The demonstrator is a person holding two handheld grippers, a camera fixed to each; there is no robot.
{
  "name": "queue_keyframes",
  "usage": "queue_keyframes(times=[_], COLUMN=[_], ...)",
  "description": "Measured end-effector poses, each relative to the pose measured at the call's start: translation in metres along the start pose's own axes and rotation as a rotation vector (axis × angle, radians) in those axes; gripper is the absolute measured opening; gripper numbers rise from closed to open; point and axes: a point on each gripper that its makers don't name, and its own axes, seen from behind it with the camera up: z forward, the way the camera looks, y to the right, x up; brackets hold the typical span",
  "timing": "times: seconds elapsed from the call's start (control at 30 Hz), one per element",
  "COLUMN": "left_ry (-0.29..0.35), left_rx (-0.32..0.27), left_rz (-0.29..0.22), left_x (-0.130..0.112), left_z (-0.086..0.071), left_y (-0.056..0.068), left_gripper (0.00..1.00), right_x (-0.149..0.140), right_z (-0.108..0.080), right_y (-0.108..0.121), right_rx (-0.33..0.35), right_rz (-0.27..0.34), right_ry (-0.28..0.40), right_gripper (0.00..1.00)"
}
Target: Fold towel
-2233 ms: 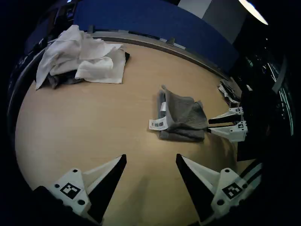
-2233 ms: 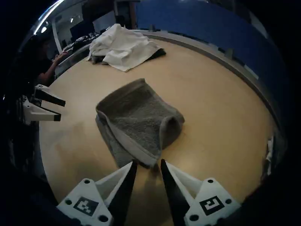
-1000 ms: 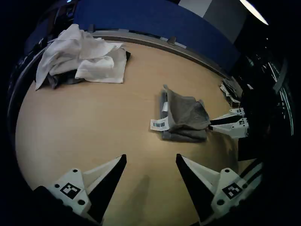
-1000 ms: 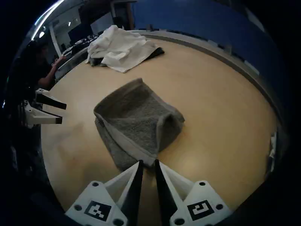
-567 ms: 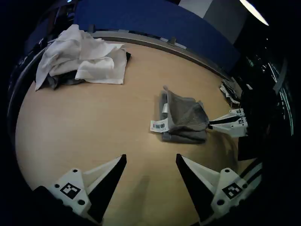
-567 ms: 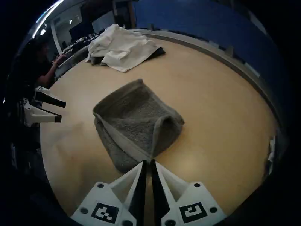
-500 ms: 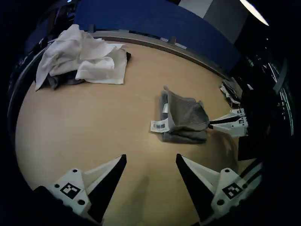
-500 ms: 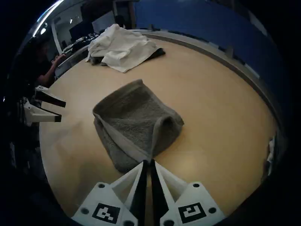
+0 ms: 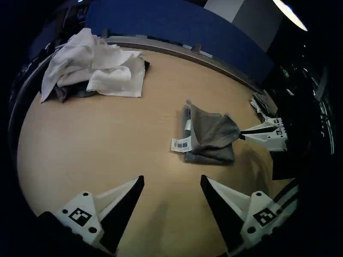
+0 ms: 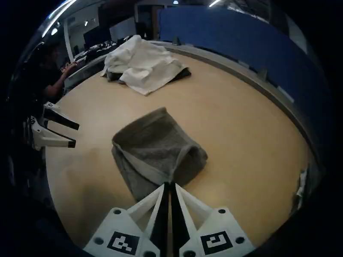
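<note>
A grey towel [image 9: 210, 136] lies folded on the wooden table [image 9: 94, 137], a white tag sticking out of its near side. In the right gripper view the same grey towel [image 10: 156, 152] has its near corner lifted, and my right gripper [image 10: 170, 185] is shut on that corner. From the left gripper view, the right gripper [image 9: 243, 132] pulls the towel's right corner up off the stack. My left gripper [image 9: 171, 182] hangs open above bare table, well short of the towel. It also appears at the left as the left gripper [image 10: 68, 132], still open.
A heap of white towels [image 9: 94, 68] over something dark sits at the far left of the table; the same heap of white towels [image 10: 141, 62] is at the back. A blue partition [image 9: 180, 30] runs behind the table's far edge. A person [image 10: 45, 81] sits at the left.
My right gripper has closed from a narrow gap onto the towel's near corner and lifted it, raising the top layer. The left gripper has stayed where it was, open.
</note>
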Motion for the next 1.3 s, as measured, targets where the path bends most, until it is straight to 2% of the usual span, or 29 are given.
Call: queue_keyframes(times=[0.3,0.5,0.7,0.9,1.3], left_ry=[0.013,0.017,0.025,0.037,0.043], left_rx=[-0.004,-0.006,-0.007,-0.003,0.005], left_rz=[-0.011,-0.015,-0.029,-0.048,-0.067], left_x=[0.002,0.002,0.002,0.005,0.005], left_z=[-0.002,-0.004,-0.004,-0.006,-0.008], left_y=[0.000,-0.001,-0.004,-0.010,-0.021], left_gripper=[0.98,0.98,0.98,0.98,0.98], right_x=[0.048,0.076,0.097,0.108,0.111], right_z=[0.002,0.012,0.027,0.043,0.073], right_y=[-0.003,-0.010,-0.014,-0.016,-0.014], right_rx=[0.009,0.018,0.032,0.047,0.058], right_rz=[-0.029,-0.061,-0.068,-0.062,-0.069], right_ry=[0.049,0.057,0.057,0.040,-0.018], right_gripper=[0.03,0.03,0.01,0.01,0.01])
